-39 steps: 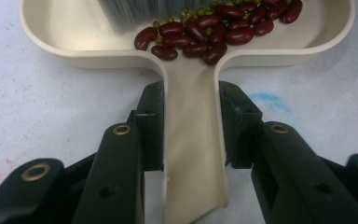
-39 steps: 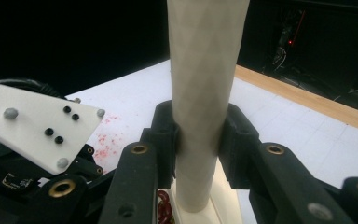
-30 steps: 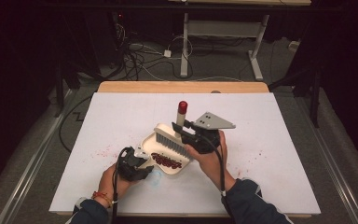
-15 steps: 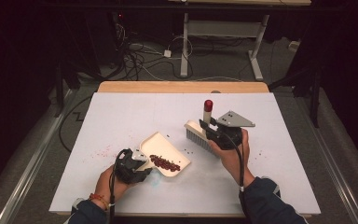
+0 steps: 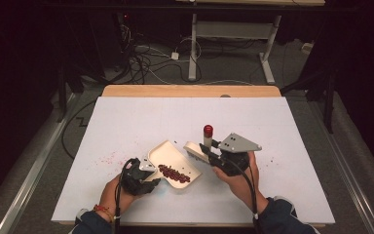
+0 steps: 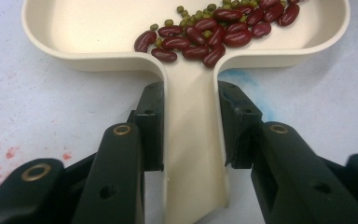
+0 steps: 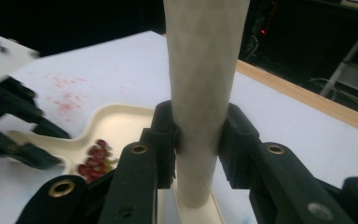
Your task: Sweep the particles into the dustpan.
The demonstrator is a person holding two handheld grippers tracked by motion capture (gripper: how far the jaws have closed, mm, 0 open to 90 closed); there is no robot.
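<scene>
A cream dustpan (image 5: 168, 153) lies on the white table cover and holds red kidney beans (image 5: 174, 174) mixed with small green beans (image 6: 205, 33). My left gripper (image 5: 143, 176) is shut on the dustpan's flat handle (image 6: 191, 154), one pad on each side. To the right of the pan, my right gripper (image 5: 215, 158) is shut on the round cream handle (image 7: 203, 70) of a brush (image 5: 195, 147) with a red end (image 5: 208, 130). The brush head sits low beside the pan's right edge. In the right gripper view the dustpan (image 7: 116, 121) and the left gripper (image 7: 14, 121) are at the left.
Red specks and stains (image 5: 104, 158) dot the white cover left of the pan, with a few more at the right (image 5: 271, 158). The wooden table edge (image 5: 190, 91) runs along the far side. Cables and a desk frame stand on the dark floor beyond.
My right hand has carried the brush from above the dustpan out to its right and a little lower. The left hand and the pan have stayed nearly still.
</scene>
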